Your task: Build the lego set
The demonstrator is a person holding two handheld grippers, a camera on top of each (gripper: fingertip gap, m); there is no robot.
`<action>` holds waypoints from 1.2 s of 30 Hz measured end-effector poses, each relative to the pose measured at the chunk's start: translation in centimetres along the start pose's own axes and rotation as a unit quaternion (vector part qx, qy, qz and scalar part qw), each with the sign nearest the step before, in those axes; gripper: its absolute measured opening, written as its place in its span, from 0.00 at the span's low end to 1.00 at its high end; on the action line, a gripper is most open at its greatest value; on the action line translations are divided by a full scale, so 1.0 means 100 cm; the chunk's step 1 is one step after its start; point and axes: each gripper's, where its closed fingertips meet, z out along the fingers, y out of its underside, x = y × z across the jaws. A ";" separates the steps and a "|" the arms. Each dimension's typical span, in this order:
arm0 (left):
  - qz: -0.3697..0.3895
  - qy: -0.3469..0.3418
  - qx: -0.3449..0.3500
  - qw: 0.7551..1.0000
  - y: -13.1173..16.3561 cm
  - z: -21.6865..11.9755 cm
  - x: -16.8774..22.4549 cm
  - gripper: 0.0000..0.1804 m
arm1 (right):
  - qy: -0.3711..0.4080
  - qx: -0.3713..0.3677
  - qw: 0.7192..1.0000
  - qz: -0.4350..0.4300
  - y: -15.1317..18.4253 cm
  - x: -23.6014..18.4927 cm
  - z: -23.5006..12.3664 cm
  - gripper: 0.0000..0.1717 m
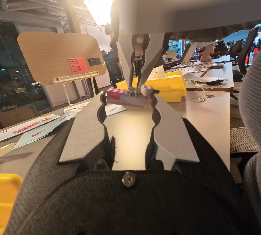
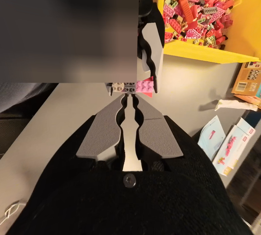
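A small brick assembly (image 1: 127,99) of pink, grey and red pieces hangs above the table. My left gripper (image 1: 129,98) is shut on it, one pad against each end; the right wrist view shows the same grasp (image 2: 132,89). A grey brick (image 1: 133,91) sits on top, between pink bricks (image 2: 144,86) and a white round brick (image 1: 146,90). My right gripper (image 2: 129,95) is shut on the near edge of the grey brick (image 2: 129,90). In the left wrist view it (image 1: 134,85) comes down from above onto that brick.
A yellow bin (image 2: 197,53) full of loose pink and red bricks stands just beyond the assembly, also in the left wrist view (image 1: 166,86). Instruction booklets (image 1: 35,126) and a wooden book stand (image 1: 60,57) are left. A cardboard box (image 2: 248,78) and cable (image 1: 200,95) lie nearby. Both grippers' tips are close together, under 4 cm apart.
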 end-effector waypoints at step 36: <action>0.047 -0.052 -0.050 0.996 0.013 0.006 -0.008 0.36 | -0.022 -0.119 0.993 -0.010 0.016 0.007 0.009 0.03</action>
